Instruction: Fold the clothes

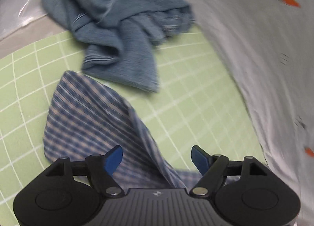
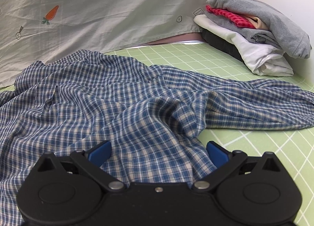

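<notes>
The green grid mat (image 2: pixel 245 139) carries a blue plaid shirt (image 2: pixel 117 104) sprawled across it, rumpled. Both grippers, left gripper (image 1: pixel 157 157) and right gripper (image 2: pixel 159 152), hang over the shirt, jaws spread, pinching nothing. A crumpled blue towel (image 1: pixel 117 29) lies beyond.

- Bare green grid mat (image 1: pixel 196 108) open between the plaid shirt (image 1: pixel 88 120) and the white carrot-print sheet (image 1: pixel 255 59).
- Crumpled blue garment (image 1: pixel 117 29) blocking the far side, its near edge seemingly just apart from the shirt, though blurred.
- Shirt (image 2: pixel 117 98) spread wide across the right view; bare mat (image 2: pixel 265 157) at lower right.
- Stack of folded clothes (image 2: pixel 255 33) filling the far right corner.
</notes>
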Available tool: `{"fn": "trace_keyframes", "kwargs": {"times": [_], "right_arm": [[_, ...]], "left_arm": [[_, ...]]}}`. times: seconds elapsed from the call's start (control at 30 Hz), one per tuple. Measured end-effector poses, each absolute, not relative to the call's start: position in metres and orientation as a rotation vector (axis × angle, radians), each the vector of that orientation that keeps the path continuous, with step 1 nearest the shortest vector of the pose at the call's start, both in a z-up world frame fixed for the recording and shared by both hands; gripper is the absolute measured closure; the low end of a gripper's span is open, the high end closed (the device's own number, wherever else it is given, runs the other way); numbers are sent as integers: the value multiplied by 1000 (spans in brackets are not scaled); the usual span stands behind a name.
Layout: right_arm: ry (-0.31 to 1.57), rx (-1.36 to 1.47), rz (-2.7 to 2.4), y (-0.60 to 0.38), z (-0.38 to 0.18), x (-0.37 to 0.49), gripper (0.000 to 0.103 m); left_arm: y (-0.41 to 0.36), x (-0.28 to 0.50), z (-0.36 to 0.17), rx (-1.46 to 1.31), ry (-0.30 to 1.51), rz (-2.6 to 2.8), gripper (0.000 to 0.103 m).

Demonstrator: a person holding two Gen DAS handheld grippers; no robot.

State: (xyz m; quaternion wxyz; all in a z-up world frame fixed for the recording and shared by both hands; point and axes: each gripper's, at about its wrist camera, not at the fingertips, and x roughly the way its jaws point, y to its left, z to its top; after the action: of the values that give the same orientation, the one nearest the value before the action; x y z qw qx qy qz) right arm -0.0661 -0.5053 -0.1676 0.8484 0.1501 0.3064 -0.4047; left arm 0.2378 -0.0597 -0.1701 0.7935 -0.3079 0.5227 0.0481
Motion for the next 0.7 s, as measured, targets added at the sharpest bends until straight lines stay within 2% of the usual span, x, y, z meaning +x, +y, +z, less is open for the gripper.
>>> {"fn": "trace_keyframes", "kwargs": {"times": [0.07, 0.1, 0.13, 0.17, 0.2, 0.4, 0.47, 0.5, 0.53, 0.63, 0.7], "right_arm": [[646, 317, -854, -505, -167, -66, 0], [645, 317, -854, -505, -167, -66, 0], [645, 317, -854, -505, -167, -66, 0], [645, 317, -853, -506, -167, -66, 0], [645, 317, -853, -506, -167, -66, 0], [645, 316, -852, -506, -167, -66, 0], [645, 317, -852, -505, -167, -66, 0], [645, 317, -853, -505, -167, -66, 0], [645, 317, -854, -505, -167, -65, 0], [645, 317, -853, -505, -167, -66, 0], [645, 318, -852, -505, -167, -66, 0]], "left_arm": [[-57, 251, -186, -705, 1145, 117, 28], [-56, 257, -194, -730, 1153, 117, 43], [-55, 263, -197, -752, 1153, 106, 74], [-58, 266, -196, -749, 1139, 82, 94], [-61, 268, -195, -744, 1125, 57, 101], [-85, 225, -128, -671, 757, -289, 102], [-92, 204, -125, -629, 739, -352, 100], [-95, 193, -124, -607, 732, -381, 95], [-91, 187, -129, -583, 808, -356, 95], [-89, 169, -191, -544, 1160, -212, 95], [-83, 164, -218, -571, 1279, -158, 96]]}}
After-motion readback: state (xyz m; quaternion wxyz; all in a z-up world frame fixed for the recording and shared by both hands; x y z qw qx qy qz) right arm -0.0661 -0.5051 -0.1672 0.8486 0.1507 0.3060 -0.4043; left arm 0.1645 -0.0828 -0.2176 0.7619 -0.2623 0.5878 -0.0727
